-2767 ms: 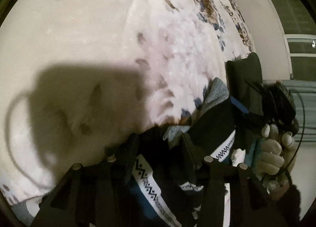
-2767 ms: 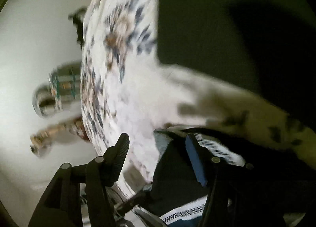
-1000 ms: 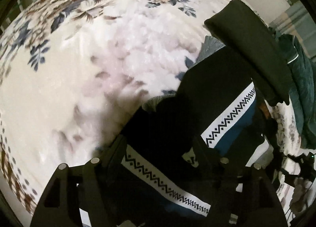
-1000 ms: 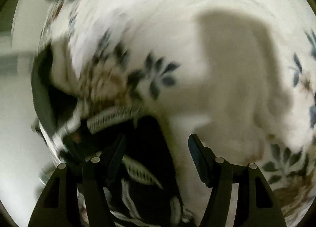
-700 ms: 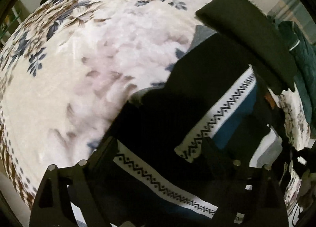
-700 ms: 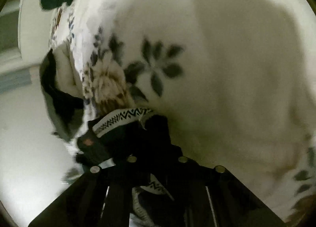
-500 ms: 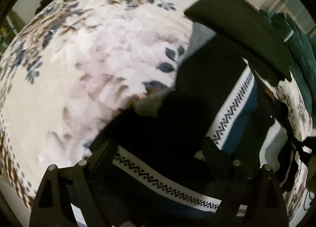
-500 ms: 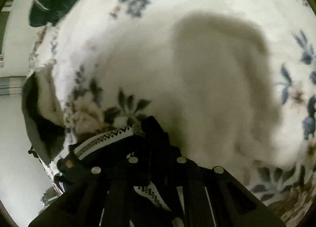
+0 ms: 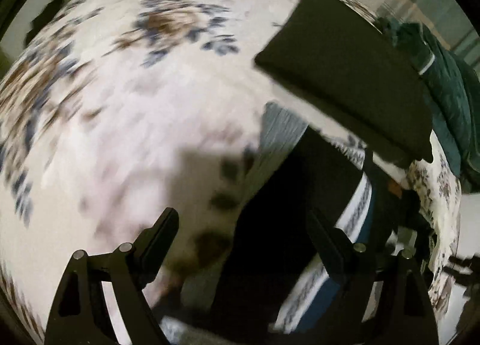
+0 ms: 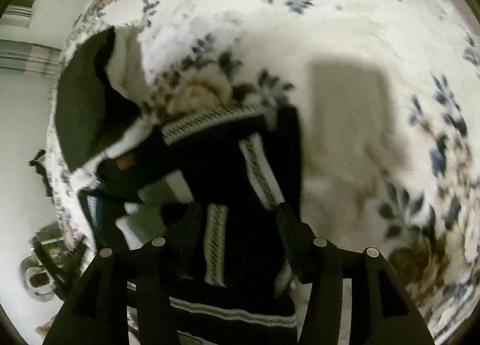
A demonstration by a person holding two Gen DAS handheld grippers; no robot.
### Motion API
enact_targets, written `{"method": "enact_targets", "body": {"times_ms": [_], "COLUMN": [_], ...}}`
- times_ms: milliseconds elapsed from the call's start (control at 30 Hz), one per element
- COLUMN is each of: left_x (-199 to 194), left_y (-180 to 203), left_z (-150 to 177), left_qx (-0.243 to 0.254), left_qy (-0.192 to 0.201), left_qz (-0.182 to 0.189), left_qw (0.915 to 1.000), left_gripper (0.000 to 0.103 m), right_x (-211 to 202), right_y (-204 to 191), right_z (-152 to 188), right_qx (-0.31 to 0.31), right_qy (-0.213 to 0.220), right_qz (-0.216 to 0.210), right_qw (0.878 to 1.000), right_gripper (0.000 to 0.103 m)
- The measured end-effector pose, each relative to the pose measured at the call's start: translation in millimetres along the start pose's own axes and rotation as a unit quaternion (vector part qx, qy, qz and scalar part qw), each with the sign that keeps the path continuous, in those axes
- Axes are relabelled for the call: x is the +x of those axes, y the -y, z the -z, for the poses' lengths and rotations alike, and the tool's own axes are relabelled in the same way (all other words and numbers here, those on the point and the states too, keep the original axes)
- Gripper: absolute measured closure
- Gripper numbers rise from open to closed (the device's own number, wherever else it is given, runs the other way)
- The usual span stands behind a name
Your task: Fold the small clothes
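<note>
A floral blanket (image 9: 126, 122); perhaps a metal rack (image 10: 39, 273) on the floor.

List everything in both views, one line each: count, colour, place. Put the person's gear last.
blanket: one, cream with blue and brown flowers, covers the bed under everything.
sweater: one, black with white zigzag bands and a blue band, on the blanket near its edge.
folded cloth: one, dark, flat on the blanket beyond the sweater.
green garment: one, dark green, heaped at the bed's edge past the folded cloth.
left claw: one, black, jaws wide open above the sweater's edge, gripping nothing.
right claw: one, black, jaws partly apart and just opened, over the sweater; hold not clear.
</note>
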State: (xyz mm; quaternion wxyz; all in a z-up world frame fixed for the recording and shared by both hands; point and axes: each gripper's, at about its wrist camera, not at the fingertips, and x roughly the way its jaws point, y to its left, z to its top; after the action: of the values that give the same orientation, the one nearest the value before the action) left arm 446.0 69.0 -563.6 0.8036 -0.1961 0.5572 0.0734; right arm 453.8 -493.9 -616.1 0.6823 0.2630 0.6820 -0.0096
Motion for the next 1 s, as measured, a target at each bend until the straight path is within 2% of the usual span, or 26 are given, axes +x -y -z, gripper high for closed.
{"method": "enact_targets", "body": {"times_ms": [133,200,233,267,300,333,500,567,733,800,833,900,933,967,1000], "left_x": [42.0,59.3,61.3,65.6,66.1,64.0,47.5,44.7,51.9,52.8,52.5,50.4,44.9,37.4,26.9], "left_y": [13.4,20.3,22.7,26.0,28.1,28.6,8.9,-1.0,-10.0,-7.4,-6.9,-8.1,-8.9,-10.9,-10.2], "left_z": [-34.7,-44.8,-43.9,-45.7,-46.0,-44.3,-47.0,-48.9,-50.7,-50.1,-50.8,-53.4,-55.0,-56.8,-55.9], "left_qx": [0.031,0.049,0.056,0.067,0.073,0.074,0.029,0.018,0.012,0.011,0.01,0.0,0.0,0.004,0.01], "left_qy": [-0.045,-0.059,-0.06,-0.064,-0.066,-0.062,-0.041,-0.035,-0.045,-0.051,-0.056,-0.075,-0.076,-0.071,-0.058], "left_qz": [0.037,0.049,0.049,0.055,0.069,0.077,0.109,0.105,0.105,0.109,0.106,0.091,0.076,0.069,0.065], "left_qw": [0.9978,0.9958,0.9954,0.9942,0.9928,0.9924,0.9928,0.9937,0.9934,0.9927,0.9927,0.9931,0.9942,0.9951,0.9961], "left_gripper": [0.017,0.024,0.041,0.073,0.087,0.089,0.091,0.092,0.092,0.091,0.087,0.079,0.078,0.078,0.077], "right_x": [19.1,27.7,32.3,33.4,32.4,30.5,-4.5,-17.8,-9.5,4.1,10.7,12.9,8.3,0.9,-5.2], "right_y": [28.7,35.0,33.7,34.1,32.9,29.0,10.8,8.8,24.2,29.0,33.4,39.1,41.2,42.4,42.8], "right_z": [19.7,24.5,27.4,29.8,31.8,34.1,36.7,33.5,17.6,11.6,9.1,10.0,13.2,19.5,24.1], "right_qx": [0.047,0.065,0.072,0.076,0.076,0.072,0.049,0.045,0.052,0.057,0.069,0.094,0.108,0.12,0.126], "right_qy": [-0.012,-0.01,-0.009,-0.005,0.004,0.012,0.077,0.097,0.086,0.058,0.041,0.034,0.042,0.059,0.07], "right_qz": [0.0,-0.012,-0.021,-0.035,-0.043,-0.039,-0.034,-0.036,-0.001,0.004,0.003,0.003,-0.001,-0.02,-0.036], "right_qw": [0.999,0.998,0.997,0.997,0.996,0.997,0.995,0.994,0.995,0.997,0.997,0.995,0.993,0.991,0.989], "right_gripper": [0.049,0.049,0.049,0.059,0.074,0.1,0.1,0.1,0.1,0.1,0.099,0.083,0.066,0.057,0.057]}}
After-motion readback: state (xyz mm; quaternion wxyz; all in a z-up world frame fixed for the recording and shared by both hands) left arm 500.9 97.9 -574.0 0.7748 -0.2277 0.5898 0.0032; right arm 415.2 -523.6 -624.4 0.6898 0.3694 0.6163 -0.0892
